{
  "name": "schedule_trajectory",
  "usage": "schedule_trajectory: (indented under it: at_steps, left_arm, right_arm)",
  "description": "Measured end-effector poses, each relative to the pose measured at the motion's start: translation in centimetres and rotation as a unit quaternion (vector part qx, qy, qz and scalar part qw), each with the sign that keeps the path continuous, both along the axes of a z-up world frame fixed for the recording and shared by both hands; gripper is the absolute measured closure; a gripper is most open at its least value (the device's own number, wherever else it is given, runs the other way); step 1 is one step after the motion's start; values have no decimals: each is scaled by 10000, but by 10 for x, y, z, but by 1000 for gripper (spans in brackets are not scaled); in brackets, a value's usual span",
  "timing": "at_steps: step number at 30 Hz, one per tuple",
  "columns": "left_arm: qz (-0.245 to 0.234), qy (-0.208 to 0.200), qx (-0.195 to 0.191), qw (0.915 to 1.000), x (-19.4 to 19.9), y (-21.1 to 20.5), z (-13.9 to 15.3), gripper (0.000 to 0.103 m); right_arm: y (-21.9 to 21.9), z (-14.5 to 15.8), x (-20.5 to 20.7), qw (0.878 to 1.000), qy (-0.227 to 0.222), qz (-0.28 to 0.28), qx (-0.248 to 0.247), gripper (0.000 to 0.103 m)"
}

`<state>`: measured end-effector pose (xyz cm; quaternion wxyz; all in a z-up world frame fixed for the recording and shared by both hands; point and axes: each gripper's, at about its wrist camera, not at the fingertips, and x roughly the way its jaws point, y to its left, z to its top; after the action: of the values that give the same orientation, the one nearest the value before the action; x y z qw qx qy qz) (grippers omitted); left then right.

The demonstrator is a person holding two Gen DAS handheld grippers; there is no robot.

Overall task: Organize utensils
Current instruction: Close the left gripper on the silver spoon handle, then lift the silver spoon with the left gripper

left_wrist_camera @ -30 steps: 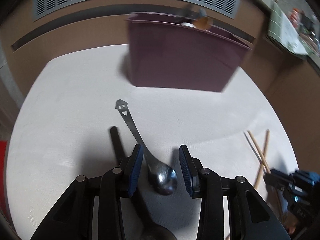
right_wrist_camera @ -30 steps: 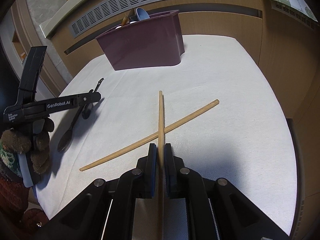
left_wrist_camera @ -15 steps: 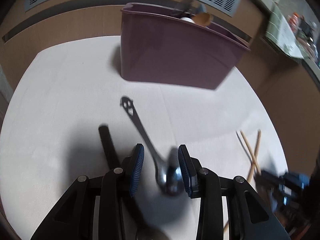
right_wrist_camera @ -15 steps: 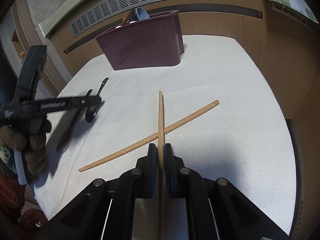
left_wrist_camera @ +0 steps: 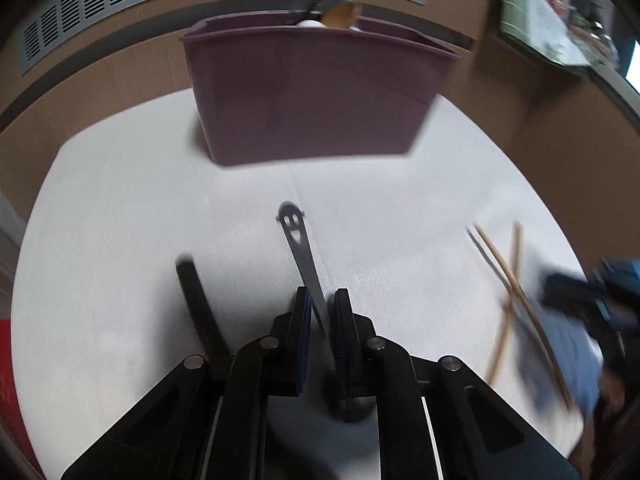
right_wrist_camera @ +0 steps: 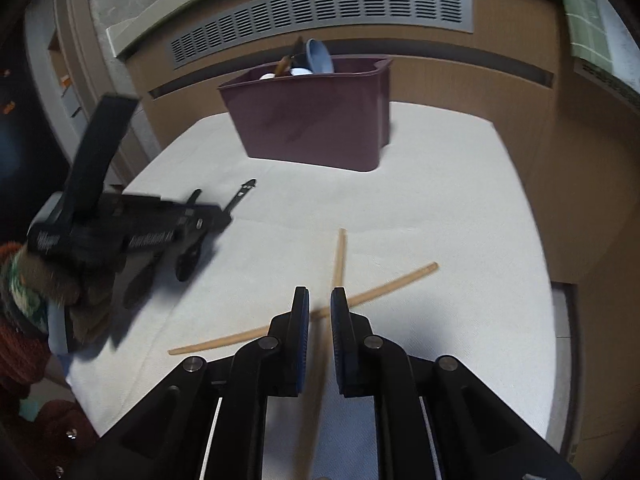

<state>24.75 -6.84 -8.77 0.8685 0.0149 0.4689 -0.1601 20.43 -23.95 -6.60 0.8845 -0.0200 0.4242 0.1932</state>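
My left gripper (left_wrist_camera: pixel 322 300) is shut on the metal spoon (left_wrist_camera: pixel 298 242), whose smiley-face handle end points toward the purple bin (left_wrist_camera: pixel 312 92). A black spoon (left_wrist_camera: pixel 198 304) lies on the cloth to its left. My right gripper (right_wrist_camera: pixel 319 300) is open a little over two crossed wooden chopsticks (right_wrist_camera: pixel 340 256); one chopstick runs between the fingers, loose. In the right wrist view the left gripper (right_wrist_camera: pixel 208 220) holds the metal spoon (right_wrist_camera: pixel 242 192) above the cloth. The bin (right_wrist_camera: pixel 316 120) holds several utensils.
A white cloth (right_wrist_camera: pixel 440 208) covers the table. A wooden wall with a grey vent (right_wrist_camera: pixel 320 12) stands behind the bin. The chopsticks (left_wrist_camera: pixel 516 292) and my right gripper (left_wrist_camera: pixel 592 304) show at the right of the left wrist view. A gloved hand (right_wrist_camera: pixel 52 292) holds the left gripper.
My left gripper has closed on the metal spoon and turned toward the bin. My right gripper has opened, letting go of the chopstick, and has lifted a little.
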Motion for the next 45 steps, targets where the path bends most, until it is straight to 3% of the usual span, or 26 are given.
schedule_trajectory:
  at_steps: [6,10,13,20,24,27,31,35,45]
  left_arm:
    - [-55,177,-230,9996,-26,11,3,90]
    - [-40,235,-237,9994,-23,9,3,90]
    - [22,236,-202,9995,-15,8,2,90]
    - [115,270,-8,9996,8,-7,3,90]
    - [-2,-87,312,9995,-5,-15,3,94]
    - [230,-131,-502,9984,-22,8,17,96]
    - [679,-665,-1253,9876,-52,44,53,96]
    - [779,-866,-1594,9803,-66,64,70,99]
    - [909,-1302,-1812,9705,-90,97,93,95]
  right_arm:
    - [10,-18,28,9977,251,-342,-523,92]
    - [10,-21,33,9983,337,-273,-380,90]
    - [11,-17,26,9992,303,-154,-201,98]
    - [2,15,5,9981,-410,-451,-5,98]
    - [-1,32,-3,9962,-670,-484,265,98]
    - [-6,42,-7,9947,-777,-506,443,98]
    - [-11,52,-9,9932,-907,-506,528,98]
    - [-10,56,-8,9922,-903,-563,645,98]
    - [-13,48,-8,9938,-756,-614,539,98]
